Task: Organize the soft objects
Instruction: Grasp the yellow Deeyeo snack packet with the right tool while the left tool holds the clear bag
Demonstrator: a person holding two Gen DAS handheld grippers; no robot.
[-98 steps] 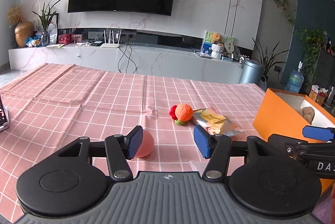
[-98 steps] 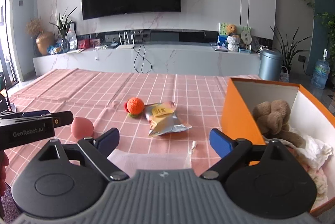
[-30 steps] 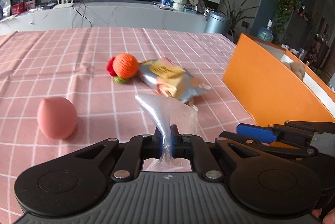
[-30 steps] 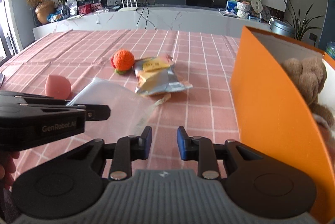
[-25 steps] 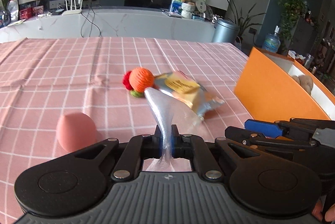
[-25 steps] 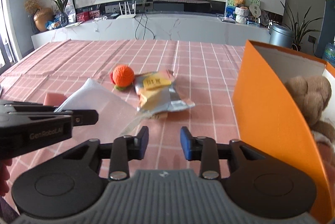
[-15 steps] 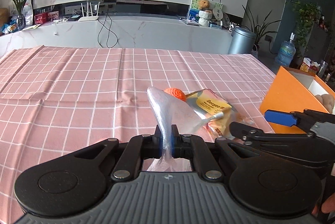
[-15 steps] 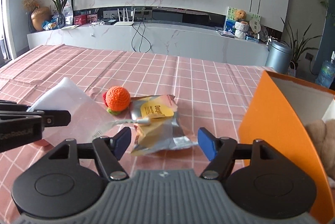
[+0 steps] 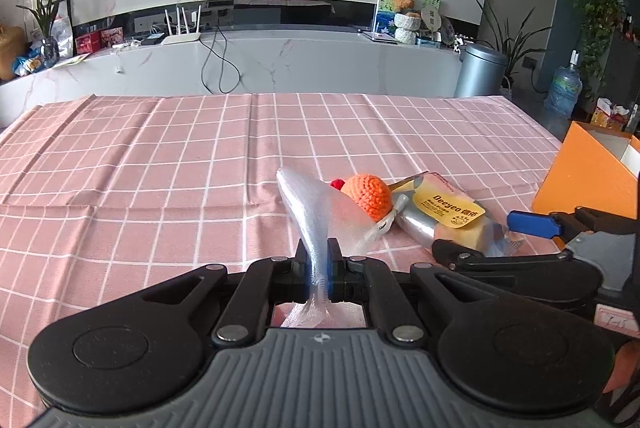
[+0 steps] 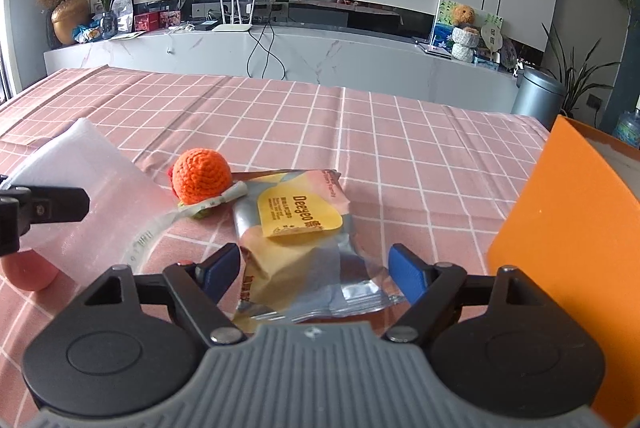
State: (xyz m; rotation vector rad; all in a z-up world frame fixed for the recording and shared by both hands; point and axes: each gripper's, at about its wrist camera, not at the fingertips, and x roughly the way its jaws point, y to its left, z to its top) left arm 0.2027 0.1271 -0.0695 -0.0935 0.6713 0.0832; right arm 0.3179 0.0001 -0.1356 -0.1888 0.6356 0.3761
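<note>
Both left tongs (image 9: 318,260) pinch bag (image 9: 316,211).

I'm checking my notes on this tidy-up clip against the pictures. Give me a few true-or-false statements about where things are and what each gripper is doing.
1. The left gripper is shut on the clear plastic bag. True.
2. The right gripper grips the crocheted orange ball. False: its jaws are opening, with the snack packet lying between them, ungripped.
3. The orange box stands to the right of the packet. True.
4. The pink egg-shaped sponge lies inside the box. False: it sits on the checked tablecloth.
</note>
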